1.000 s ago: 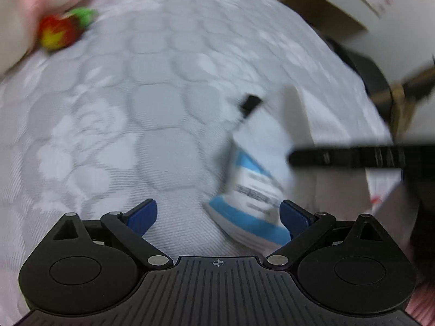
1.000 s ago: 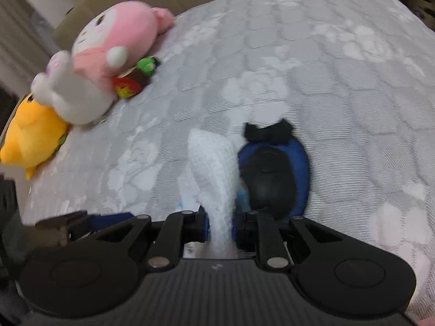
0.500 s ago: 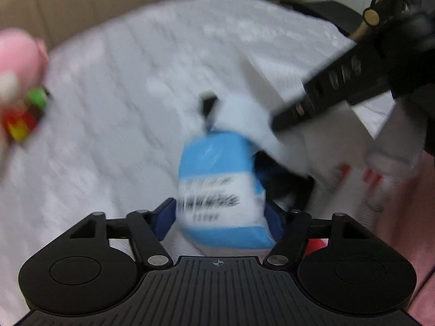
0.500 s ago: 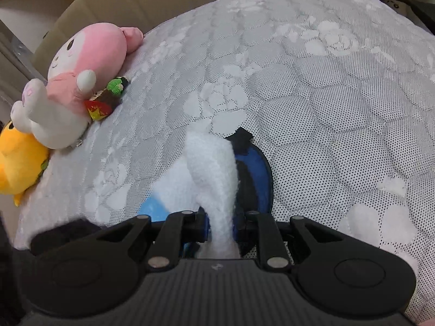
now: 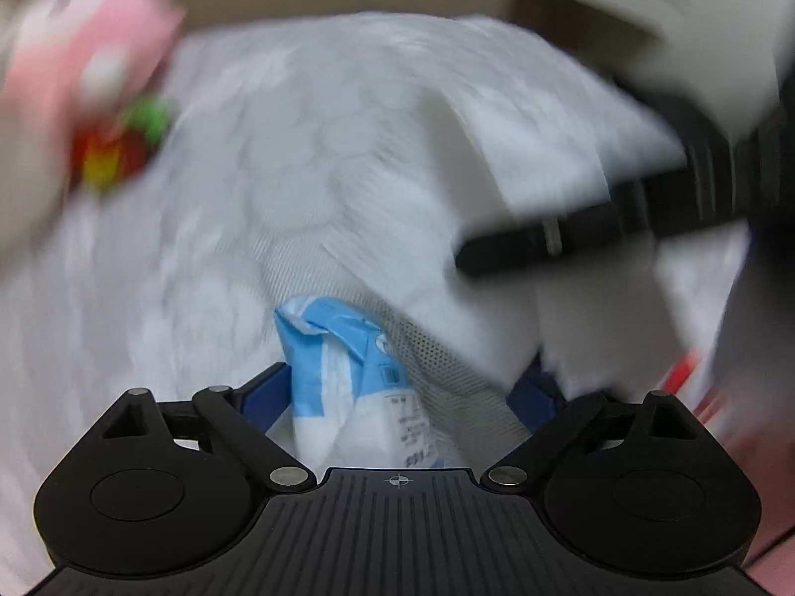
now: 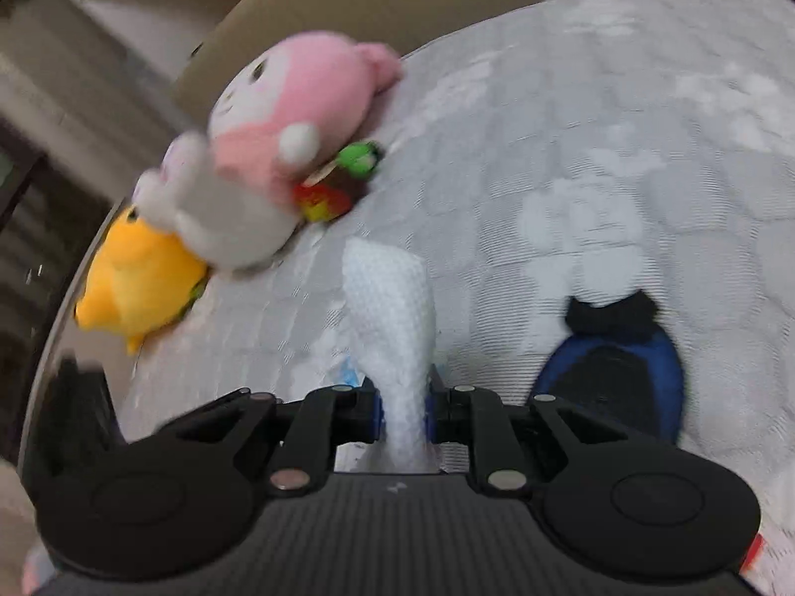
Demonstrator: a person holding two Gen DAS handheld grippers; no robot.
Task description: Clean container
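A blue and white wipes pack lies on the bed between the fingers of my left gripper. Its jaws are opening and stand wide, and the right pad is clear of the pack. My right gripper is shut on a white wipe that sticks up from its jaws. The container, a blue and black zip case, lies on the bed to the right of that gripper. In the blurred left wrist view the right gripper's finger shows as a black bar with the wipe hanging around it.
The surface is a grey quilted mattress. A pink plush toy with a red and green strawberry and a yellow plush lie at its left edge. A cardboard box stands behind them.
My left gripper closed around the wipes pack half a second ago and has opened wide again. My right gripper swung left with the wipe, so the case now sits to its right.
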